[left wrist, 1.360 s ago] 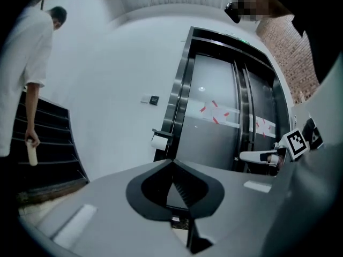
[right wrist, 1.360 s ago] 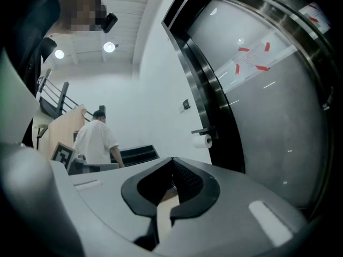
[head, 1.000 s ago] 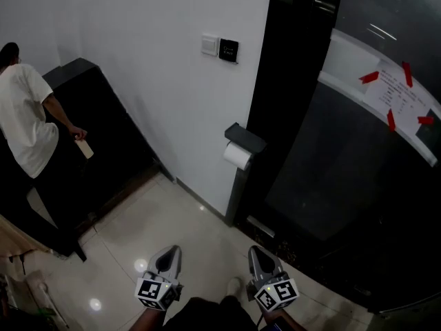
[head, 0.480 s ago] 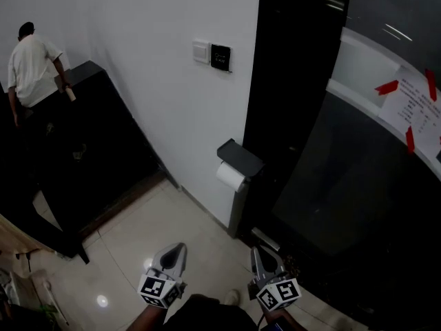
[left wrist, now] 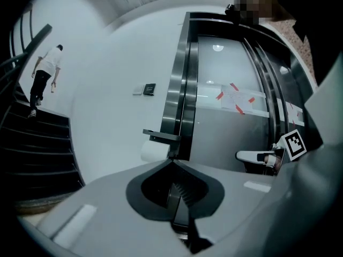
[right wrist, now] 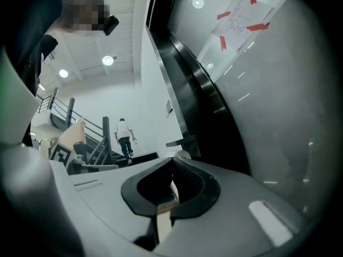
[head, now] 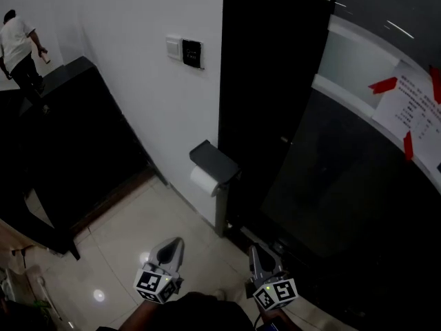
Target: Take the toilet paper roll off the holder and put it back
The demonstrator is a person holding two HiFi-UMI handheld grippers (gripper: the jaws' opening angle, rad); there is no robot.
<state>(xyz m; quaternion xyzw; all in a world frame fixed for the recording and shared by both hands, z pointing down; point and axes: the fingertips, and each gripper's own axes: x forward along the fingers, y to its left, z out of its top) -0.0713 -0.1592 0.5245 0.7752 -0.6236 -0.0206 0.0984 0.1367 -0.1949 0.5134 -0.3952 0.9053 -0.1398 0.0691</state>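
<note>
At the far left a person (head: 17, 40) climbs the dark staircase (head: 76, 136) and takes no part in the job. The left tongs (head: 172, 244) are pressed together with nothing in them, held low over the floor tiles (head: 131, 219). Ahead, the toilet paper roll (head: 204, 181) sits on its holder (head: 215, 161), where the white wall meets the black panel, well apart from both tools. The right tongs (head: 253, 252) are likewise closed and empty. This looks like the approach step. Next, one pair must open and close in on the roll's sides.

Roll (head: 204, 181) on holder (head: 215, 161), against wall (head: 138, 81)
</note>
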